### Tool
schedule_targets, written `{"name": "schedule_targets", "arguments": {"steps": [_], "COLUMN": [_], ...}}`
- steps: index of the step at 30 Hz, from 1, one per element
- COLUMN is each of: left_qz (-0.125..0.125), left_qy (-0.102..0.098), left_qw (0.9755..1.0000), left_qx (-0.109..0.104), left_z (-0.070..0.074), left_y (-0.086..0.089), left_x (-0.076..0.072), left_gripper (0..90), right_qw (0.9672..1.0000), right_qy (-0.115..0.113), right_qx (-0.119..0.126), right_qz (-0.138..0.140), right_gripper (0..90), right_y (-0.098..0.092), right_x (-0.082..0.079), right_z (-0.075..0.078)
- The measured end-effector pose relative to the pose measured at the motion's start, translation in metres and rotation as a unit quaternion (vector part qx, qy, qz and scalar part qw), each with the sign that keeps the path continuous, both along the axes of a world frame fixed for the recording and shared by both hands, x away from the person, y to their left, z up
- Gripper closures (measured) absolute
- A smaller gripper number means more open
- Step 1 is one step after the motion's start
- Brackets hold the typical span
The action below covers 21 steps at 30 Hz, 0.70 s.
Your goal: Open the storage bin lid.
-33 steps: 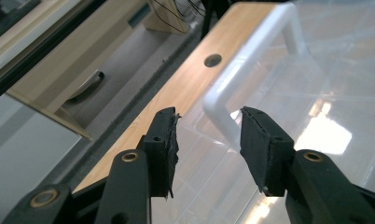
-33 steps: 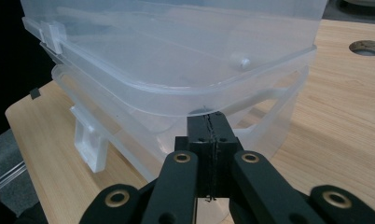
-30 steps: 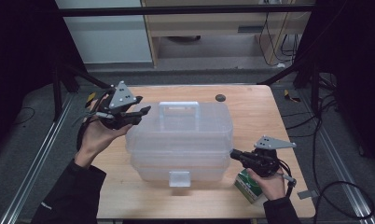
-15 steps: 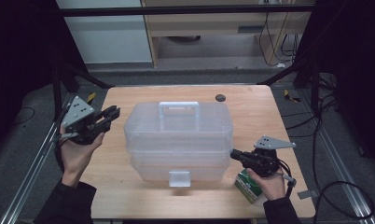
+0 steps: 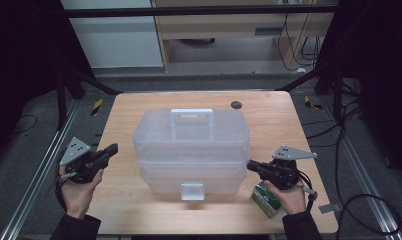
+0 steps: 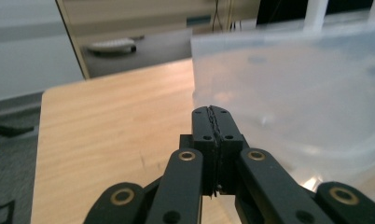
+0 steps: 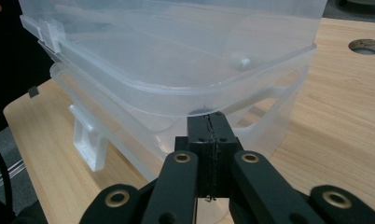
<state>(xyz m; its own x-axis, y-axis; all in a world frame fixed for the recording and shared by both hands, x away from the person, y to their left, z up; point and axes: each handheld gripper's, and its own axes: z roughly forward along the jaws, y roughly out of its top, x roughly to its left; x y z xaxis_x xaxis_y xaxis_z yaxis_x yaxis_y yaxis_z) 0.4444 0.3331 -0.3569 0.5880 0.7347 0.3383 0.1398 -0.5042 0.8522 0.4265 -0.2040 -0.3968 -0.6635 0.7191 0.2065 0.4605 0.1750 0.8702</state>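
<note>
Clear plastic box (image 5: 191, 150) sits latched between both grippers, fingers together on nothing

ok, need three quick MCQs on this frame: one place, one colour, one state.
1. Where is the green carton?
A. under the right hand, by the table's near edge
B. on the box lid
C. beside the left gripper

2. What colour is the storage box?
A. blue
B. clear
C. black

3. How do the left gripper's jaws stand?
A. wide open
B. clamped on the handle
C. shut on nothing

Key: 1 A, the high view shows it beneath that hand. 2 B, its walls are see-through. 3 C, the pads meet with nothing between them.
</note>
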Motion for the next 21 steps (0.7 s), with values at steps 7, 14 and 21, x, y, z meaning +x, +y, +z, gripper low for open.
{"name": "schedule_targets", "arguments": {"steps": [7,14,21], "left_qz": [-0.018,-0.09,-0.111], "left_qy": [0.037,0.047,0.032], "left_qw": [0.9991,0.9948,0.9933], "left_qx": [-0.005,0.006,-0.012], "left_z": [-0.025,-0.037,-0.031], "left_y": [-0.008,-0.028,-0.038], "left_x": [-0.004,0.001,-0.003], "left_gripper": [89.6,89.6,89.7], "right_qw": [1.0,1.0,1.0], "right_qy": [0.0,0.0,-0.001], "right_qx": [0.001,0.003,0.004], "right_qz": [0.001,0.001,0.0], "right_gripper": [90.0,90.0,90.0], "right_y": [0.0,0.0,0.0], "right_x": [0.0,0.0,0.0], "right_z": [0.0,0.0,0.0]}}
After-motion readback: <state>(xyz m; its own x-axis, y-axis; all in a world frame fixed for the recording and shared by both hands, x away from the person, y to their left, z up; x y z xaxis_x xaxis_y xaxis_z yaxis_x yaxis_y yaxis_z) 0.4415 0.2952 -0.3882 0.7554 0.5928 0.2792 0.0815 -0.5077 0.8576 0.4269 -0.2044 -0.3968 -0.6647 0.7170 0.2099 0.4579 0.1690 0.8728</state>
